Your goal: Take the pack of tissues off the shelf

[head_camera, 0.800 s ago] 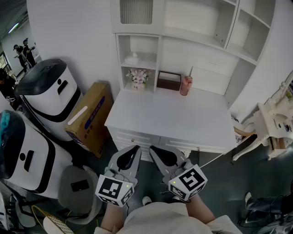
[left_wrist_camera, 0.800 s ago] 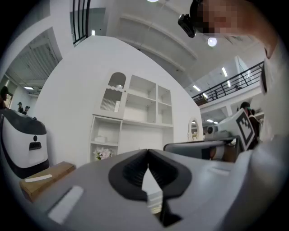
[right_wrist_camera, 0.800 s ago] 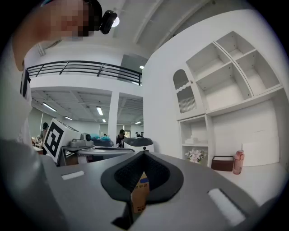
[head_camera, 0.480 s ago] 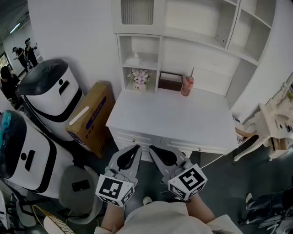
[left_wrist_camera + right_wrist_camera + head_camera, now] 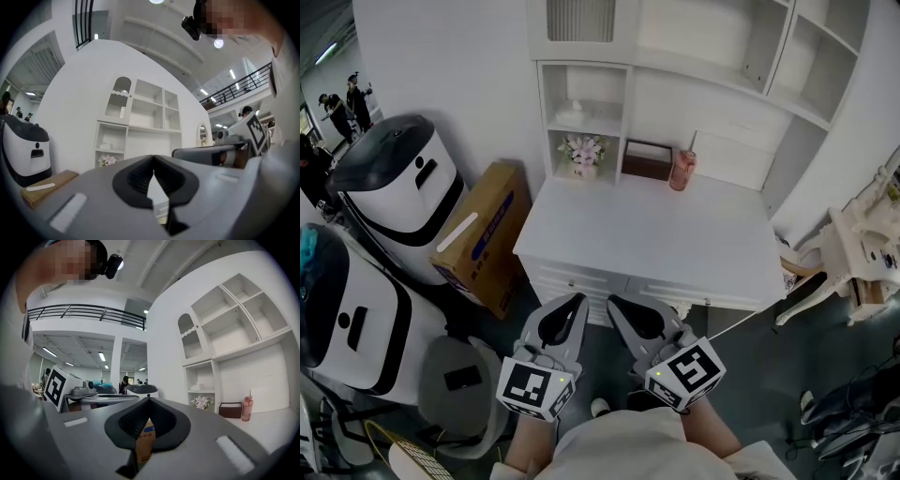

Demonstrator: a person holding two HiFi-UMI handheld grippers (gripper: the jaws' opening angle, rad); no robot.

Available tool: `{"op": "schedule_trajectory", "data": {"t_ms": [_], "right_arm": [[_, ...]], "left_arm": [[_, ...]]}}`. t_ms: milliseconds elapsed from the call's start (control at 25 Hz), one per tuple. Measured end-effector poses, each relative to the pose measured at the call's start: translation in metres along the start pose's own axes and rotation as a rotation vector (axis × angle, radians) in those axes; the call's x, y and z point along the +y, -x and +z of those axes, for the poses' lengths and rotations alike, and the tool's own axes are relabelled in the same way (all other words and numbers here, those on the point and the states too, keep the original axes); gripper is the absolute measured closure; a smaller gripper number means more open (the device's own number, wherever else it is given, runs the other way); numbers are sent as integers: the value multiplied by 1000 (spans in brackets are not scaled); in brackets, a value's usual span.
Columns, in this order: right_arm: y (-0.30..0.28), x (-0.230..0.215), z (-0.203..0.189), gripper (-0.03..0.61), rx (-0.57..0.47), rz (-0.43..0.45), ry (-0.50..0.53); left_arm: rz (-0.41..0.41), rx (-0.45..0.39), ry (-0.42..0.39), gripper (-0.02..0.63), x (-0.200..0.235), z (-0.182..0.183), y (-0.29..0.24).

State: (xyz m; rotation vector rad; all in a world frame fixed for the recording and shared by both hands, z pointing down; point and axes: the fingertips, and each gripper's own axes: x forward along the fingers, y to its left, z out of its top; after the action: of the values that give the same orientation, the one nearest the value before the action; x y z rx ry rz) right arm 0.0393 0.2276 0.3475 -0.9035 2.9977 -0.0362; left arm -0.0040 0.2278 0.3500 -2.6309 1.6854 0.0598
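Before me the white desk (image 5: 656, 239) carries three things along its back edge: a small bunch of flowers (image 5: 582, 152), a dark brown box (image 5: 646, 160) and a pink bottle (image 5: 681, 171). On the shelf (image 5: 606, 126) above the flowers lies the white pack of tissues (image 5: 570, 113).

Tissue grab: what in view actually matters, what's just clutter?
Belongs to the job:
- pack of tissues, on the shelf
- left gripper and right gripper, both shut, empty, short of the desk

Lying about:
- flowers
- brown box
- pink bottle
- cardboard box
- white machine
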Motion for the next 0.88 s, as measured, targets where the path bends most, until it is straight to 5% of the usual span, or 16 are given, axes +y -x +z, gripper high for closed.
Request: {"op": "schedule_trajectory", "data": {"t_ms": [440,880], "right_arm": [[-23,-61,-8,578,26,-3,0],[-89,-149,1,579,8,94,-14]], "left_arm": [[27,32,-49,614,18,-11,-58],[91,38,-69,614,65,-10,-155]]}}
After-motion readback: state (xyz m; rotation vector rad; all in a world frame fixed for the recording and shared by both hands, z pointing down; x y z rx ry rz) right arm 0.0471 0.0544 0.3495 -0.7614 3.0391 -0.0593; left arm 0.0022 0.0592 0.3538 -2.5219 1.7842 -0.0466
